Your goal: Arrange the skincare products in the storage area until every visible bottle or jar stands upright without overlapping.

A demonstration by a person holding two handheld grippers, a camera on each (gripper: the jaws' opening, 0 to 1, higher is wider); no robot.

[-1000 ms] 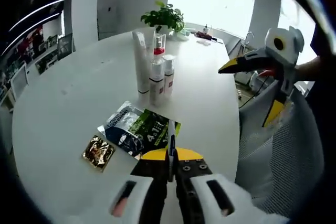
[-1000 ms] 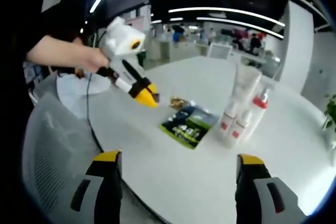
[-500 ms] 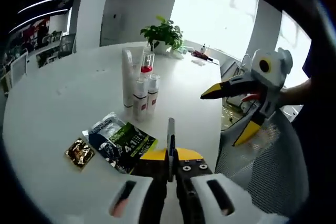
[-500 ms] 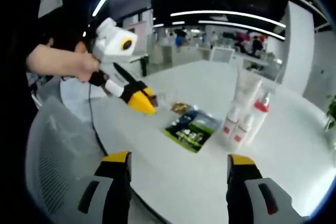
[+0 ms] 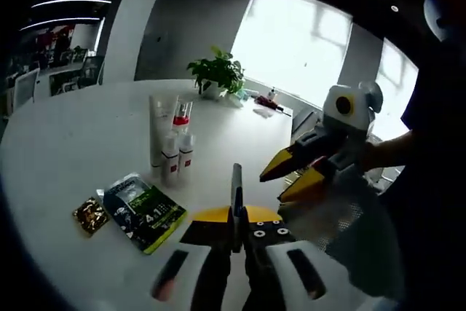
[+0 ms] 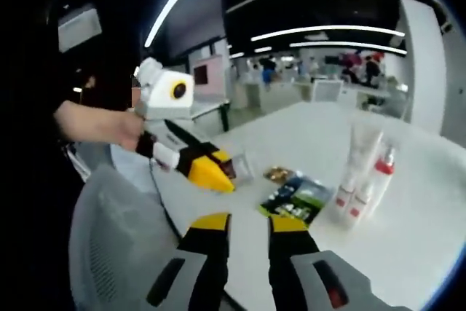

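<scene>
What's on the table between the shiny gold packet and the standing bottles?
In the left gripper view, dark green-and-black sachets lie flat on the white table between the gold packet and the upright bottles. The right gripper view shows the same order.

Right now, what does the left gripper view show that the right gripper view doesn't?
Left gripper view alone: a green potted plant at the far edge of the white round table, bright windows behind it, and the right gripper entering from the right. Right gripper view alone: a grey mesh chair back and the left gripper, held by a hand. Both share the upright cluster of white skincare bottles, the flat dark green sachet and the small gold packet.
</scene>
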